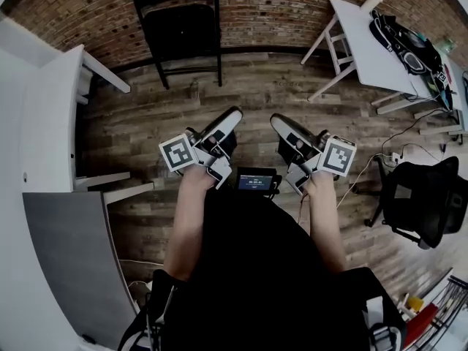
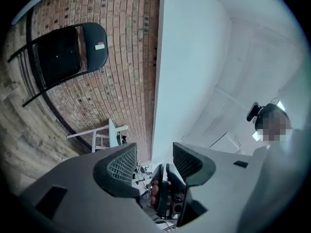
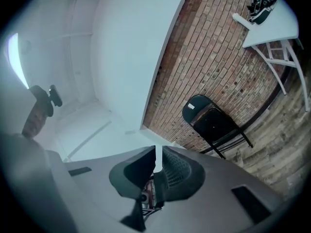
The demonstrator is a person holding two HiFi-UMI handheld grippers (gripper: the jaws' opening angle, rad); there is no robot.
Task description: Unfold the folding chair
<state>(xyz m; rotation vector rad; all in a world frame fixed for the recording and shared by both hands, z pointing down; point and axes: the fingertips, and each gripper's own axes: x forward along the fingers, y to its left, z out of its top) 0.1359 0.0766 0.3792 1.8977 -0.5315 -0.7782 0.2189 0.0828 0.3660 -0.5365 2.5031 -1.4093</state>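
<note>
Closest to the head camera is the person's dark-clad body, with both forearms held out over the wooden floor (image 1: pixel 256 86). The left tool (image 1: pixel 231 118) has its jaws spread with nothing between them, and the right tool (image 1: pixel 279 124) has its jaws pressed together on nothing. The black folding chair (image 1: pixel 180 28) stands far off, well apart from both tools. It appears folded flat and leans against the brick wall (image 1: pixel 292 13), left of the white bench (image 1: pixel 358 42) that carries bags. The step in hand looks like the approach, with the unfolding not yet begun. To do it well, the right tool should probably spread before it arrives. One tool could then pinch the top of the backrest while the other takes the seat's front edge. Drawing the chair clear of the wall first would give the legs room to swing out as the seat is pushed down.
</note>
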